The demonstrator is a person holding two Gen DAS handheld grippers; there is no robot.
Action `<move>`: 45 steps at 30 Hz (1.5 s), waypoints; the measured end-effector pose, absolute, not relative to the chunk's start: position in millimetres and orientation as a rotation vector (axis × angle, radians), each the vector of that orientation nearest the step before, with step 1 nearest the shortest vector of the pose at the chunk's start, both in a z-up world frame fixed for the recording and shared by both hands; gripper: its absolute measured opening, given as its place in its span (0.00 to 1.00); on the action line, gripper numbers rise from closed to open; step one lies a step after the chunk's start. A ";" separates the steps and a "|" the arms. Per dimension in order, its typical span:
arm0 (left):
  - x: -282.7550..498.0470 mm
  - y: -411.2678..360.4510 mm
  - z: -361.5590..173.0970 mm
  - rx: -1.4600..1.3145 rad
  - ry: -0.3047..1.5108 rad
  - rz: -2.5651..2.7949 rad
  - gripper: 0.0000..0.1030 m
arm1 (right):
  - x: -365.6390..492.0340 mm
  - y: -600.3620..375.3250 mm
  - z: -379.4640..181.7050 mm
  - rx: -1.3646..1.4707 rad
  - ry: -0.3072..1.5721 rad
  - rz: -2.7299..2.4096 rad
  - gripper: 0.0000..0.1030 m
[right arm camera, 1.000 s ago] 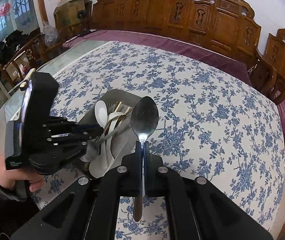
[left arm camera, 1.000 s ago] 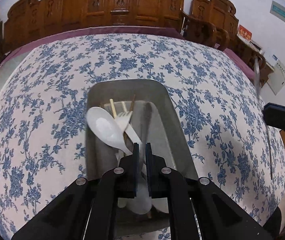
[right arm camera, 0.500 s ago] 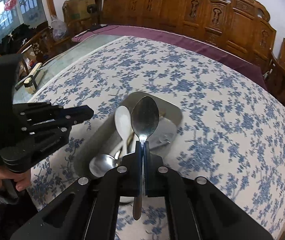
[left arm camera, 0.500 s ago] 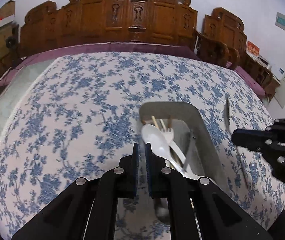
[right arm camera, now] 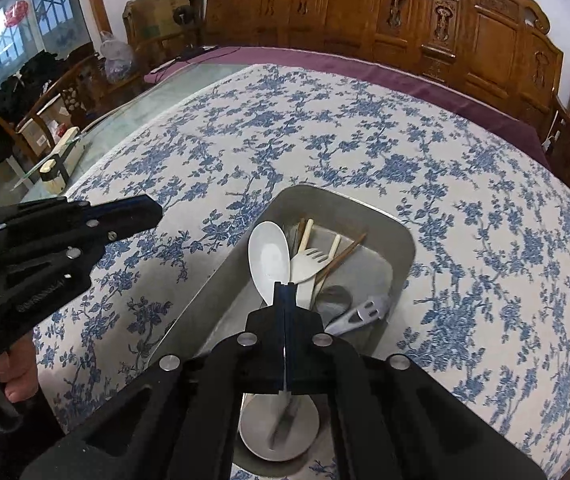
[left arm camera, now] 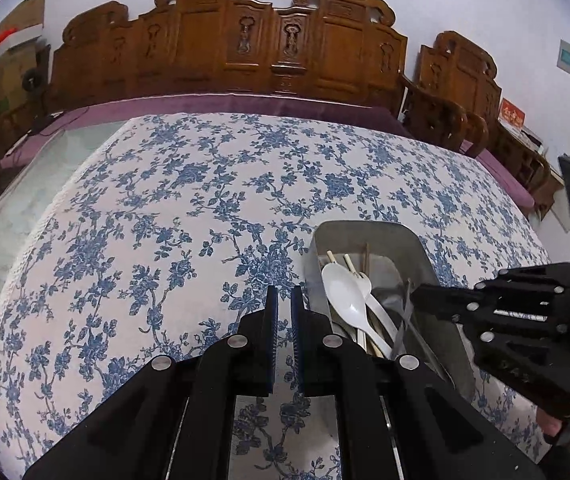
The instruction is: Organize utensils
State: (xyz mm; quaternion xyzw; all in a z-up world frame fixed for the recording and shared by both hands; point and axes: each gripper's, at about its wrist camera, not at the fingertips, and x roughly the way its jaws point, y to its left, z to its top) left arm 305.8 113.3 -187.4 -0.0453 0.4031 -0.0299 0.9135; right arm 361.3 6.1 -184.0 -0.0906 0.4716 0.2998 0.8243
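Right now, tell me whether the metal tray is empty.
Not empty. The metal tray holds a white spoon, a white fork and chopsticks, all lying inside its walls.

From each wrist we look steeply down along closed tongs, both close views sharing the metal tray [left arm camera: 417,248] between them.
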 end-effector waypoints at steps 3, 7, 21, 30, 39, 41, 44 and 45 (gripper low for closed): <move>306.1 112.8 -187.6 -0.094 0.830 -0.065 0.05 | 363.8 5.6 -188.0 -0.184 1.009 0.632 0.01; 304.9 109.9 -187.8 -0.091 0.827 -0.067 0.05 | 363.5 1.4 -188.0 -0.180 1.007 0.632 0.01; 293.2 92.2 -180.5 -0.053 0.801 -0.029 0.39 | 340.3 -40.4 -173.8 -0.062 0.911 0.585 0.03; 267.5 78.9 -163.8 -0.020 0.767 0.006 0.89 | 307.9 -79.5 -159.3 -0.024 0.848 0.482 0.82; 228.7 58.6 -146.7 0.033 0.771 0.015 0.93 | 258.5 -114.3 -133.9 0.024 0.809 0.430 0.98; 218.9 53.3 -141.8 0.034 0.768 0.009 0.93 | 243.6 -121.2 -124.7 0.024 0.789 0.415 0.98; 203.7 43.8 -132.6 0.038 0.760 0.003 0.93 | 220.9 -133.5 -111.1 0.037 0.764 0.393 0.98; 197.9 40.0 -129.1 0.039 0.757 -0.001 0.93 | 215.4 -136.4 -107.7 0.039 0.759 0.387 0.98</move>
